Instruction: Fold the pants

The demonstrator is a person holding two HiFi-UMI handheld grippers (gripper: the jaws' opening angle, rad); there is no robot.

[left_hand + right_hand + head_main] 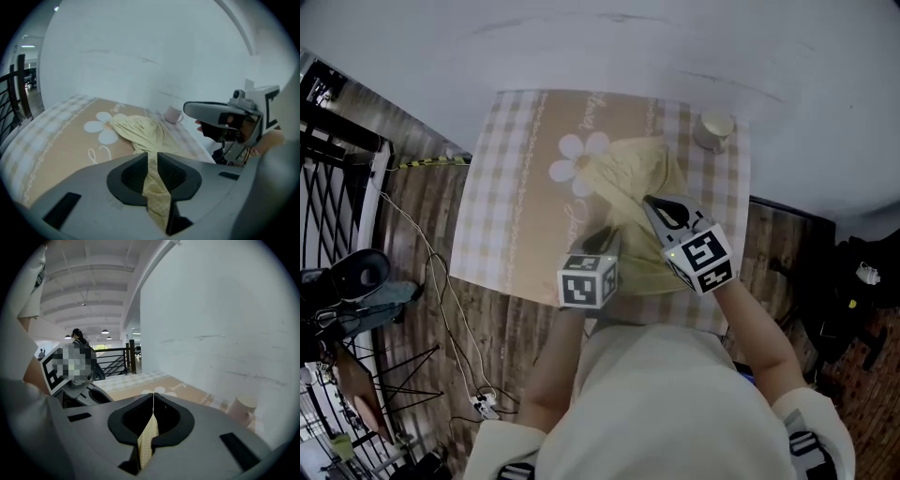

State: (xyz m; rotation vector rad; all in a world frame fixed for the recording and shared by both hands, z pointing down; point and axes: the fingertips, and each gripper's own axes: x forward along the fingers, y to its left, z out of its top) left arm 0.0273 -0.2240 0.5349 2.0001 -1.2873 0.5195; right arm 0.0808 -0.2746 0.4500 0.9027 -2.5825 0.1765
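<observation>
The pants point(642, 178) lay bunched in a yellow heap on the counter point(502, 206), just beside the daisy print, with no tidy fold visible. The folding seemed barely begun. The left claw point(607, 244) pinched a strip of the fabric, which ran from the heap up between its jaws. The right claw point(654, 208) was pressed together on another thin edge of the same cloth. Spreading them flat and every fold apparently remained. A mug point(713, 129) stood at the far right corner, apart from the pants; its contents could not be made out.
</observation>
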